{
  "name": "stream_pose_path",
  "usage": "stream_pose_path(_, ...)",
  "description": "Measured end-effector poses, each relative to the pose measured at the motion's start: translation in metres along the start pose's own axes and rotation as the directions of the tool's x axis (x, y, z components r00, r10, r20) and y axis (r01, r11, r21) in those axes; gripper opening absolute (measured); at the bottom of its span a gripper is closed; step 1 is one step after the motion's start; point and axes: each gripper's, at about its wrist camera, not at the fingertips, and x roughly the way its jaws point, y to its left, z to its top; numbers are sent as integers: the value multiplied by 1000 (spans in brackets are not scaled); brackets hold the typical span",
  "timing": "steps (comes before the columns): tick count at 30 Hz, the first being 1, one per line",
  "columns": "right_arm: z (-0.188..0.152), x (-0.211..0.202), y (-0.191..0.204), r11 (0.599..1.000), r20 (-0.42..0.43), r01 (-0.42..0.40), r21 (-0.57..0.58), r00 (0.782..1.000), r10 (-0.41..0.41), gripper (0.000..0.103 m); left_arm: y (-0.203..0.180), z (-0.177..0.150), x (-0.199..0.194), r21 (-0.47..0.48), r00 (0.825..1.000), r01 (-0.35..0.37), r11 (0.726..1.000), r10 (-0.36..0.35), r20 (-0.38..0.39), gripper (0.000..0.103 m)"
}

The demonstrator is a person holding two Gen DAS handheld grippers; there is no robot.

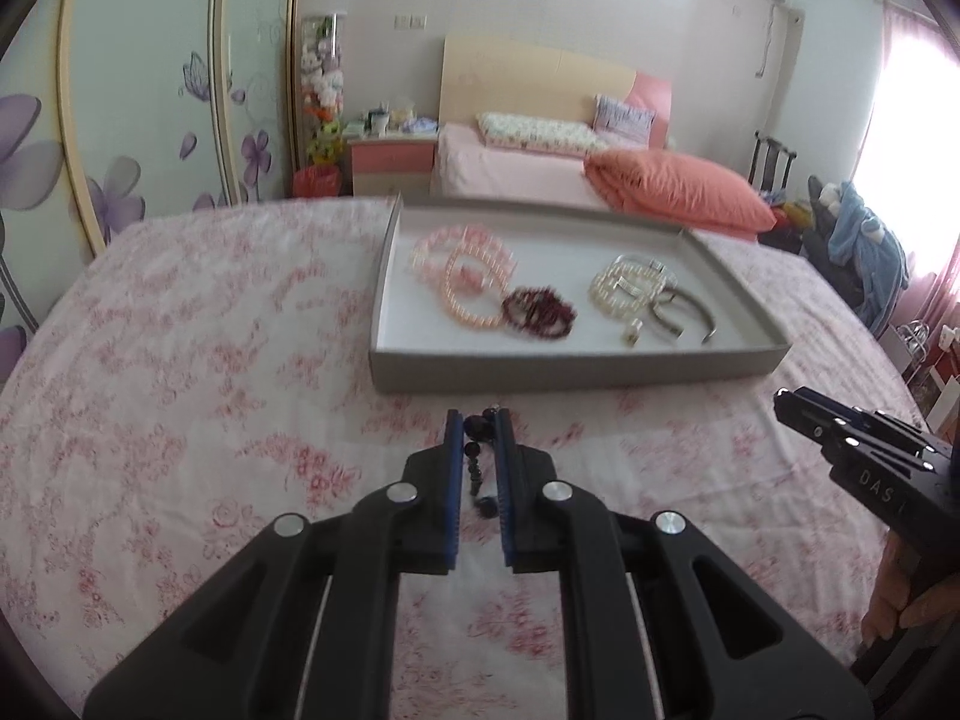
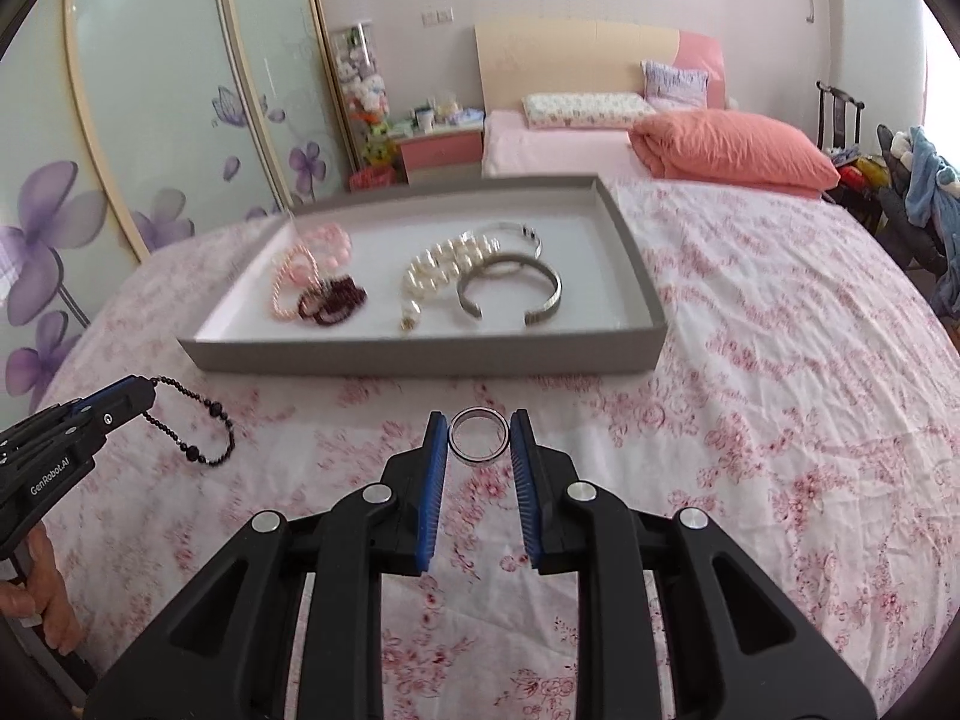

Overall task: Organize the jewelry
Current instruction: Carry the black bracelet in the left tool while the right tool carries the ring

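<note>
A grey tray (image 1: 540, 367) (image 2: 420, 357) lies on the flowered bedspread and holds pink bead strands (image 1: 465, 267) (image 2: 300, 276), a dark red bracelet (image 1: 540, 309) (image 2: 336, 303), white pearls (image 1: 624, 285) (image 2: 444, 270) and silver bangles (image 1: 684, 312) (image 2: 516, 294). My left gripper (image 1: 478, 420) (image 2: 150, 387) is shut on a black bead bracelet (image 1: 475, 456) (image 2: 210, 426), which dangles above the bedspread short of the tray's near wall. My right gripper (image 2: 479, 429) is shut on a silver ring (image 2: 479, 437), held just before the tray; in the left wrist view this gripper (image 1: 798, 405) shows at the right edge.
The bedspread (image 2: 780, 360) stretches wide around the tray. Behind it are an orange pillow (image 2: 738, 147), a headboard (image 1: 528, 78) and a nightstand (image 1: 390, 165). Flowered wardrobe doors (image 1: 150, 108) stand at the left. A chair with clothes (image 2: 912, 192) is at the right. A person's hand (image 2: 36, 588) holds the left gripper.
</note>
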Motion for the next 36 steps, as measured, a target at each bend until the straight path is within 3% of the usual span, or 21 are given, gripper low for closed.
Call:
stream_pose_path(11, 7, -29, 10, 1000, 154, 1, -23, 988, 3, 23, -20, 9, -22, 31, 992, -35, 999, 32, 118, 11)
stream_pose_path(22, 16, -59, 20, 998, 305, 21, -54, 952, -3, 23, -34, 15, -40, 75, 976, -62, 995, 44, 213, 11)
stream_pose_path(28, 20, -66, 26, 997, 351, 35, -75, 936, -6, 23, -41, 19, -46, 88, 968, -63, 994, 39, 249, 11)
stream_pose_path(36, 28, -63, 27, 996, 365, 37, -82, 931, -4, 23, -43, 28, -45, 90, 961, -66, 994, 40, 272, 11)
